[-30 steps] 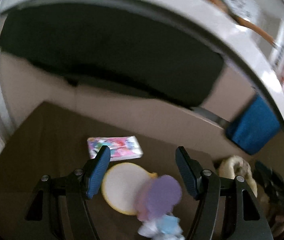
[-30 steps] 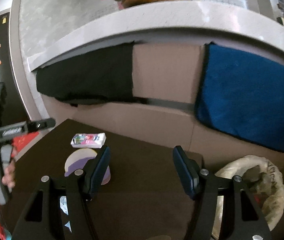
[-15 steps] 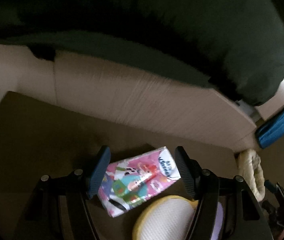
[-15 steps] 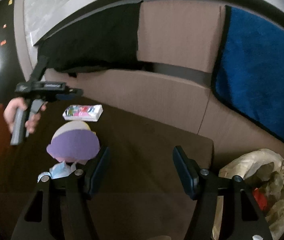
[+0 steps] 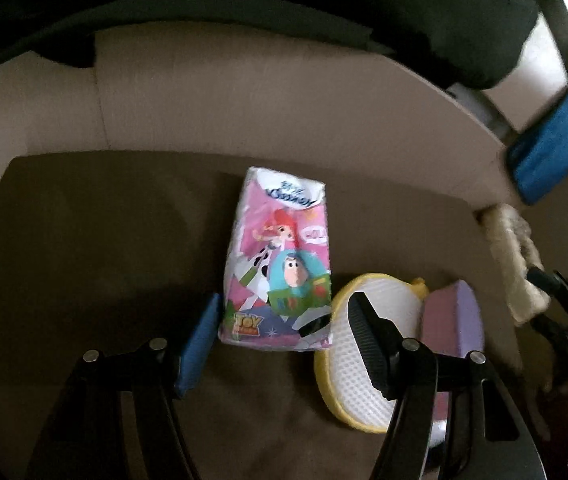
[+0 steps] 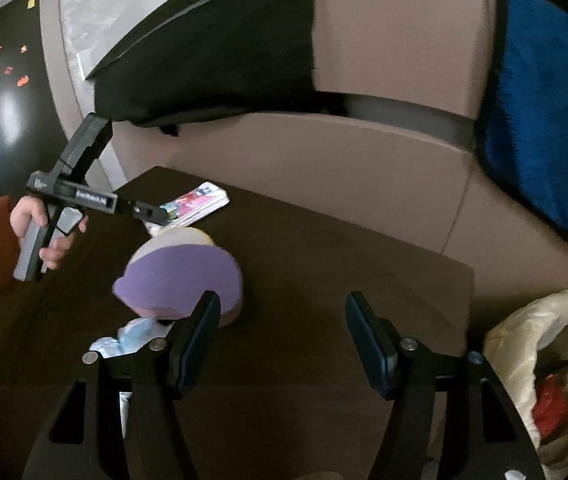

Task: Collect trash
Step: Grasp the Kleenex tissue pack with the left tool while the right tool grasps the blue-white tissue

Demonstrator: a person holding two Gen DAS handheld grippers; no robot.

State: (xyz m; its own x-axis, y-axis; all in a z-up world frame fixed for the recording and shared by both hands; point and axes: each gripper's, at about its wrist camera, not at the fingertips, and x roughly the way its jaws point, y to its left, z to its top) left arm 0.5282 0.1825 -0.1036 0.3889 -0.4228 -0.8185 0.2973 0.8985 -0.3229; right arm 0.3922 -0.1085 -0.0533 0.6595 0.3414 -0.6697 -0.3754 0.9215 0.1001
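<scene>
A pink cartoon-printed tissue pack [image 5: 279,256] lies on the brown table [image 5: 83,240]. My left gripper [image 5: 284,316] is open and straddles the pack's near end; the blue left pad sits right beside its edge, the right pad stands a little off it. To its right lie a yellow-rimmed white sponge [image 5: 400,308] and a purple sponge [image 5: 452,320]. My right gripper [image 6: 281,320] hangs open above bare table, holding nothing. The purple sponge [image 6: 179,280] and a crumpled blue-white wrapper [image 6: 131,336] lie just left of its left finger.
A beige trash bag [image 6: 544,340] with something red inside stands open off the table's right edge. Black cloth [image 6: 211,60] and a blue towel [image 6: 544,120] hang on the cabinet front behind. A hand [image 6: 39,232] in a rust-coloured sleeve holds the left gripper.
My left gripper has come down and turned onto the tissue pack, which now lies lengthwise between its fingertips. The right gripper has sunk a little toward the table.
</scene>
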